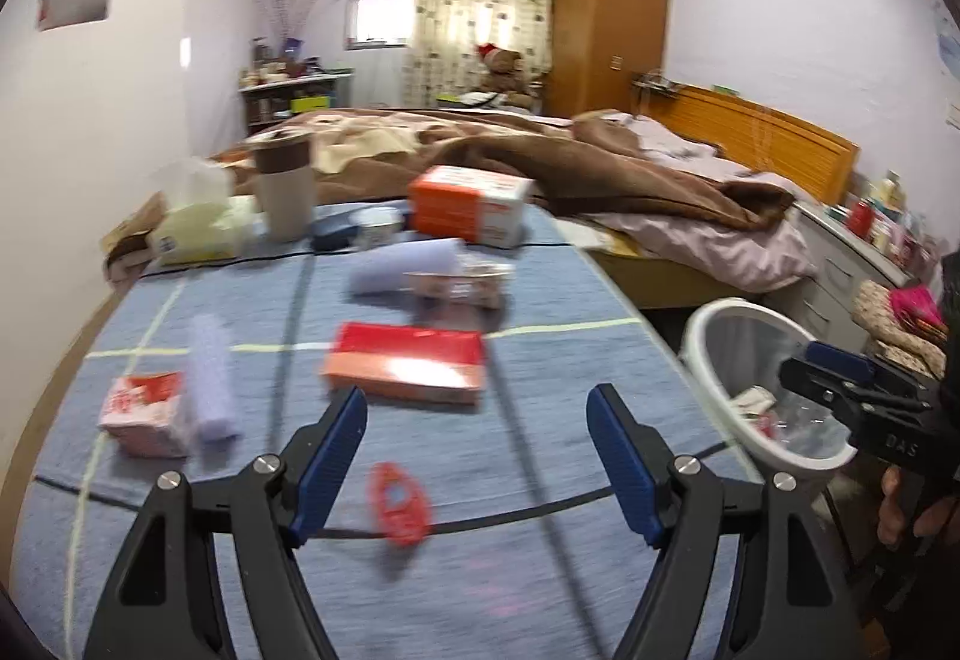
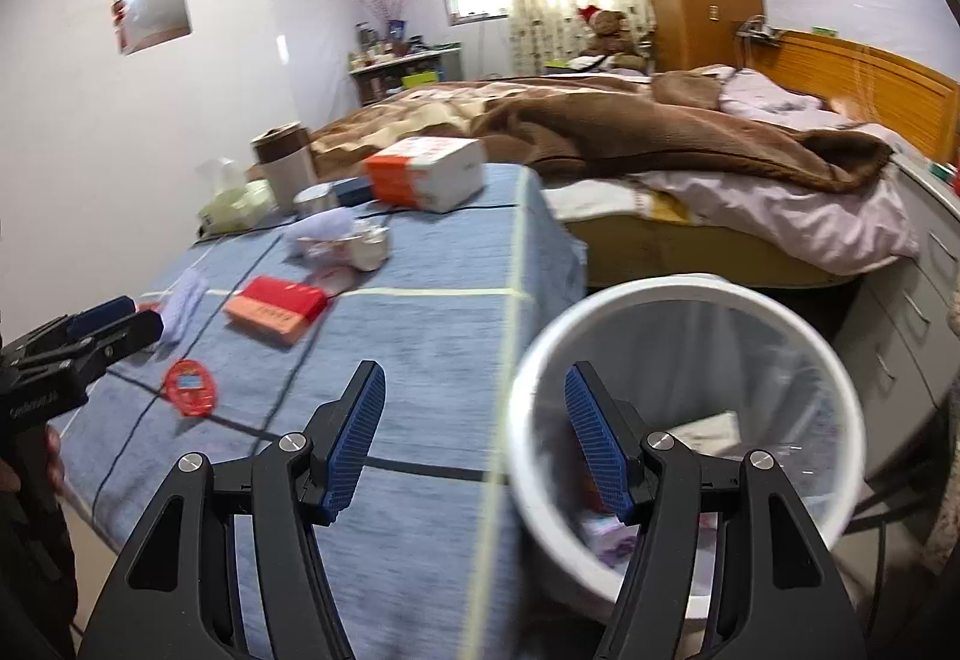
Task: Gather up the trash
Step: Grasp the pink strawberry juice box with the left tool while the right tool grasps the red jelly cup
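Left claw (image 1: 477,459): released, ribbed blue pads spread above a round red plastic wrapper (image 1: 401,504) lying flat on the blue woven-cloth surface (image 1: 540,372). Right claw (image 2: 474,441): released, over the round white plastic bin (image 2: 678,294) holding scraps.

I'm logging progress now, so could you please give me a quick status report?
Left gripper open, empty, over the red round wrapper. Right gripper open, empty, at the white bin rim. Trash already in the bin; boxes remain on the table. Nothing obstructing.

Motion-blurred trash in bin (image 2: 684,300)
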